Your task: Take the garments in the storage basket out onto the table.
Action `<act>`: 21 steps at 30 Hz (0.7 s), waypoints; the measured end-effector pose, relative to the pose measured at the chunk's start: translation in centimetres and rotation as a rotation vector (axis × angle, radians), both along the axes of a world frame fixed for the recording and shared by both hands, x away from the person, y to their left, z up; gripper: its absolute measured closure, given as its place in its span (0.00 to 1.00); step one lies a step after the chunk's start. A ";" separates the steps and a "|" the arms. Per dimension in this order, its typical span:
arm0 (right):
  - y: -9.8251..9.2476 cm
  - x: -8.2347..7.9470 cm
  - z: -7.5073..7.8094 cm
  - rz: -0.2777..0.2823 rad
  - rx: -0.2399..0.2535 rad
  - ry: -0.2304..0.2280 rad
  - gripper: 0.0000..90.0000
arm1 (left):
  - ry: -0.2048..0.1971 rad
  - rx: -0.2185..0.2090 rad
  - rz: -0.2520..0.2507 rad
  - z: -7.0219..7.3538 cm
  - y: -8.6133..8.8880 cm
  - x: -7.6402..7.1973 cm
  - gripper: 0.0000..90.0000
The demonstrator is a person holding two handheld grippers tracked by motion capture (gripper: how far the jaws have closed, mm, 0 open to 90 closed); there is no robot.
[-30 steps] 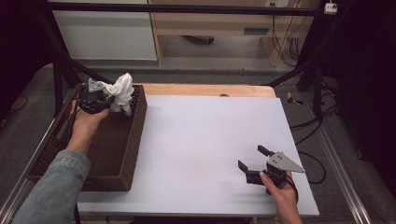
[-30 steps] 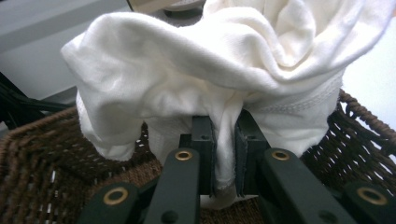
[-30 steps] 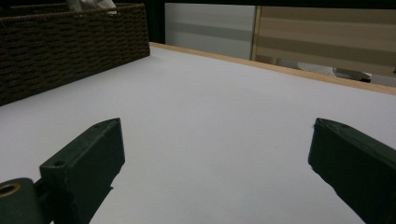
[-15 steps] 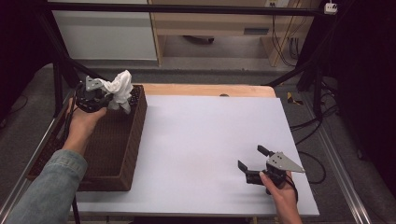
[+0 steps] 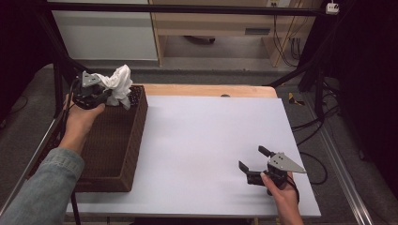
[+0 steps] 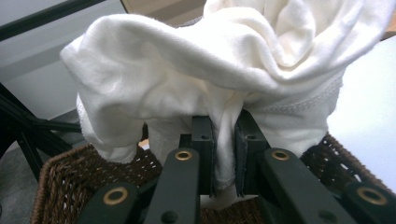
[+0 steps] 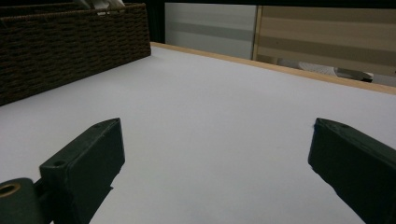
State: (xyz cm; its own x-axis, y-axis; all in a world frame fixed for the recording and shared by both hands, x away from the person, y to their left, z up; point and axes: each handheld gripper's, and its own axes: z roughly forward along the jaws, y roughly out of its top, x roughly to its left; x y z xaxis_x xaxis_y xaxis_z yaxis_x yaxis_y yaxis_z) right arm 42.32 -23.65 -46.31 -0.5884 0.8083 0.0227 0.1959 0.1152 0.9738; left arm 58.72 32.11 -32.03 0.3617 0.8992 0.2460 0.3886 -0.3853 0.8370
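Observation:
A crumpled white cloth point(image 5: 119, 84) hangs above the far end of the brown wicker basket point(image 5: 133, 140), pinched by my left gripper point(image 5: 104, 95). In the left gripper view the two black jaws press a fold of the cloth point(image 6: 224, 84) between them, and my left gripper point(image 6: 225, 154) is shut on it over the basket point(image 6: 60, 182). My right gripper point(image 5: 253, 161) rests low over the white table sheet at the near right, its jaws standing wide apart. In the right gripper view my right gripper point(image 7: 215, 158) has nothing between its jaws.
The white sheet point(image 5: 211, 140) covers the table, with a wooden edge point(image 5: 206, 90) at the far side. The basket wall point(image 7: 70, 42) rises at the left in the right gripper view. Black frame bars point(image 5: 56, 75) stand beside the basket. Cables point(image 5: 319, 126) lie on the floor at the right.
My left gripper has risen with the white cloth, lifting it higher above the basket's far end. The right gripper has kept still.

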 end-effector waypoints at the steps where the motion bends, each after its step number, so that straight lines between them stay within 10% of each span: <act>1: 0.0 0.0 0.0 0.000 0.000 0.000 0.05 | -0.005 -0.004 -0.002 0.1 -0.1 -0.1 0.90; 21: 0.1 0.0 0.0 0.003 -0.009 -0.001 0.05 | -0.076 -0.023 -0.039 3.1 -1.7 -1.0 0.90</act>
